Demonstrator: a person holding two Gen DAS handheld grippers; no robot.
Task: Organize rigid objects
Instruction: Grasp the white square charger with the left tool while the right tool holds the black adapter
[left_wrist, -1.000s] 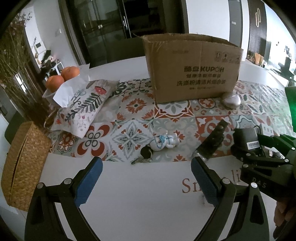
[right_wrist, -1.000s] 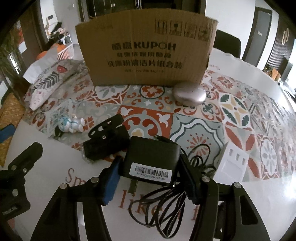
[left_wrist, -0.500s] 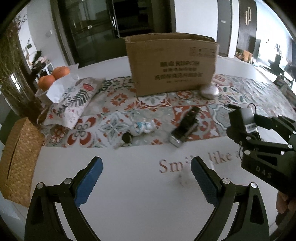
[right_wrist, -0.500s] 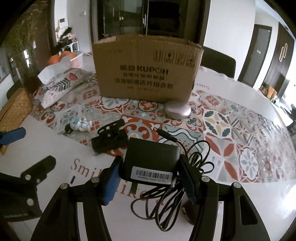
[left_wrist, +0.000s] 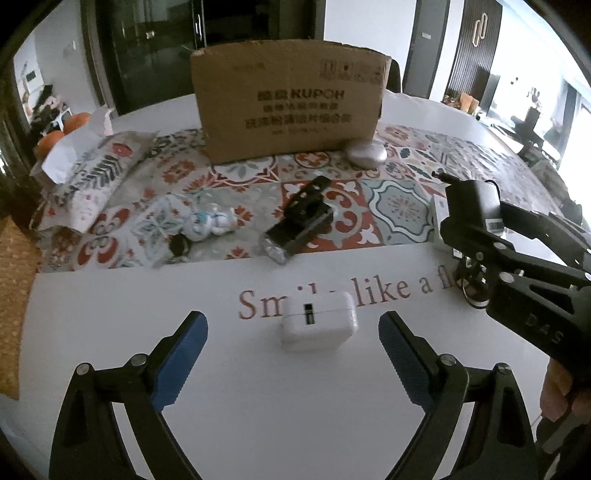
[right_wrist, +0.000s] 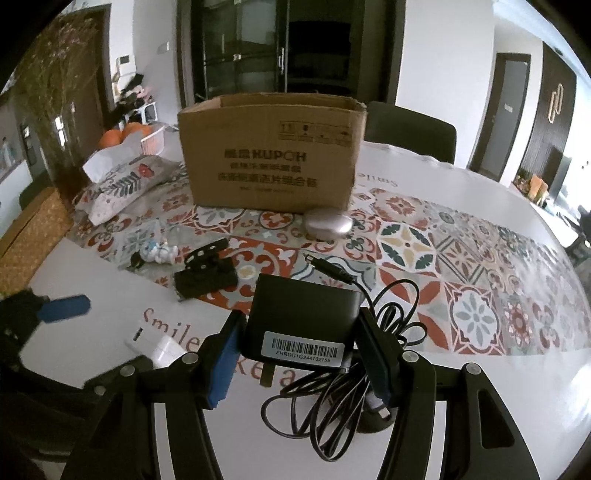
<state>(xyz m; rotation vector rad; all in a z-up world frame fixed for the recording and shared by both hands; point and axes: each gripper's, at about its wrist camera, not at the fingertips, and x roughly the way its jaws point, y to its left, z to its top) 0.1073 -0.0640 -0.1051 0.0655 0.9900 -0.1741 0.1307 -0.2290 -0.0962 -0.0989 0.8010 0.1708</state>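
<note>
My right gripper (right_wrist: 301, 360) is shut on a black power adapter (right_wrist: 303, 321) and holds it above the table; its cable (right_wrist: 343, 398) hangs below. The adapter also shows in the left wrist view (left_wrist: 474, 206). My left gripper (left_wrist: 291, 354) is open, its fingers on either side of a white charger block (left_wrist: 318, 326) that lies on the white table. An open cardboard box (right_wrist: 271, 158) stands at the back on the patterned mat. A black clip-like object (left_wrist: 301, 219), a small white-blue figurine (left_wrist: 212, 225) and a silver oval case (left_wrist: 366, 154) lie on the mat.
A patterned pouch (left_wrist: 96, 173) and oranges in a basket (left_wrist: 66, 129) lie at the left. A woven box (right_wrist: 29, 229) stands at the far left edge. A dark chair (right_wrist: 410, 133) stands behind the table. A white flat item (left_wrist: 437, 210) lies behind the adapter.
My right gripper has lifted the adapter higher and back from the mat. My left gripper has moved back, and the white charger block now lies between its fingers.
</note>
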